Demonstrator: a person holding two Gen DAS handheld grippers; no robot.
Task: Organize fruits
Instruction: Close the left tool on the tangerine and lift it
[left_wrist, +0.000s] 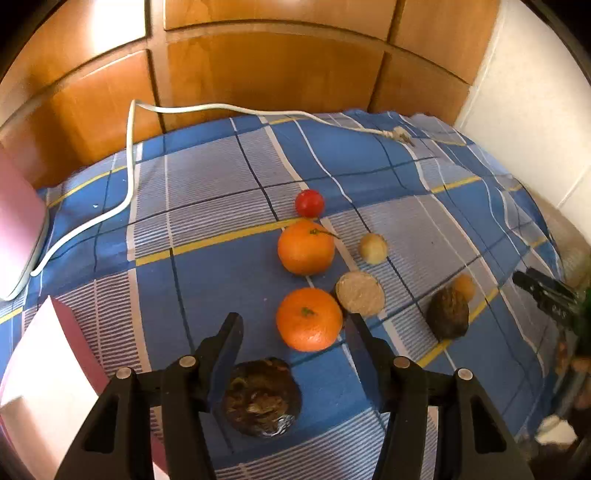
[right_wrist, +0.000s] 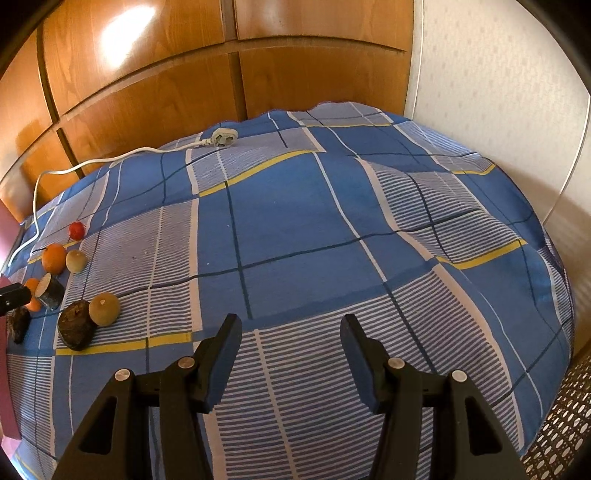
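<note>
Fruits lie on a blue checked cloth (left_wrist: 207, 295). In the left wrist view a near orange (left_wrist: 308, 319) sits just beyond my open left gripper (left_wrist: 293, 325). A dark wrinkled fruit (left_wrist: 261, 398) lies between its fingers, untouched. Farther off are a second orange (left_wrist: 306, 246), a red tomato (left_wrist: 309, 202), a small pale fruit (left_wrist: 373, 248), a cut round piece (left_wrist: 360, 293) and a dark avocado (left_wrist: 447, 313). My right gripper (right_wrist: 291, 326) is open and empty over bare cloth; the fruit group (right_wrist: 75, 325) lies at its far left.
A white cable (left_wrist: 127, 177) with a plug (right_wrist: 221, 138) runs over the cloth's far side. A pink box (left_wrist: 18, 221) and a pink-white object (left_wrist: 48, 369) stand at the left. Wooden cupboard doors (left_wrist: 273, 74) lie behind, a white wall (right_wrist: 498, 92) on the right.
</note>
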